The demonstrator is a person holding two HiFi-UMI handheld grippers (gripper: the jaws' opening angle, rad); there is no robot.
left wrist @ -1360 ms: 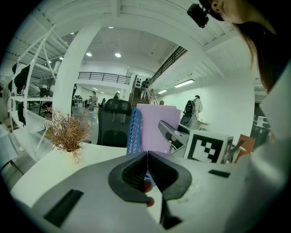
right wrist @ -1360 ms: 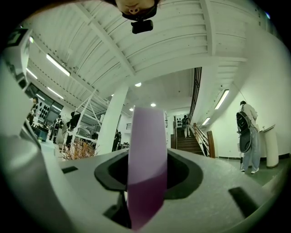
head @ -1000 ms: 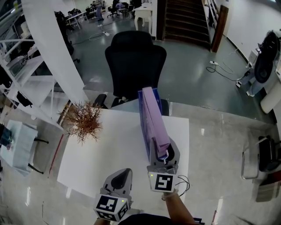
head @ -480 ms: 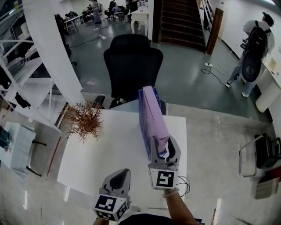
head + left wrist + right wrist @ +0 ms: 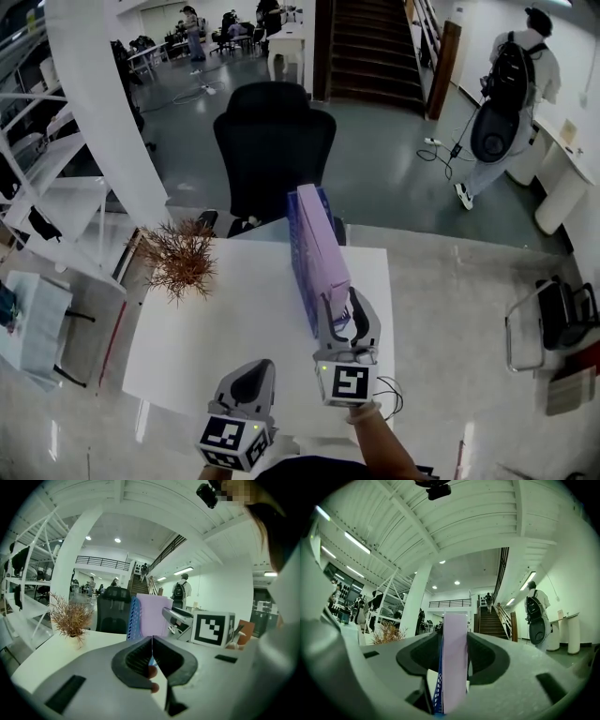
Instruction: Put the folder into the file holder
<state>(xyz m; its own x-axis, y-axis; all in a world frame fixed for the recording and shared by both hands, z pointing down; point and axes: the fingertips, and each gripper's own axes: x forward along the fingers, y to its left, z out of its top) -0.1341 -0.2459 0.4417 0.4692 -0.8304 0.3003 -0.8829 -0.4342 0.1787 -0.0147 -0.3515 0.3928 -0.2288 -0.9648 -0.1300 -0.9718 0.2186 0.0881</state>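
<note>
1. Glossy grey floor [image 5: 394, 178] all round, catching the lights.
2. Centre stage, a white rectangular table [image 5: 234, 319], with a dried brown twiggy plant [image 5: 180, 261] at its left edge.
3. Black high-backed office chair [image 5: 274, 141] at the far side.
4. Left, a fat white round column [image 5: 103, 103] beside white metal shelving [image 5: 52, 178].
5. At the back, a dark staircase [image 5: 361, 42]; to its right, a person with a black backpack [image 5: 502, 89].
6. Overhead, a white ribbed ceiling [image 5: 454, 517] with strip lights [image 5: 357, 543].
</note>
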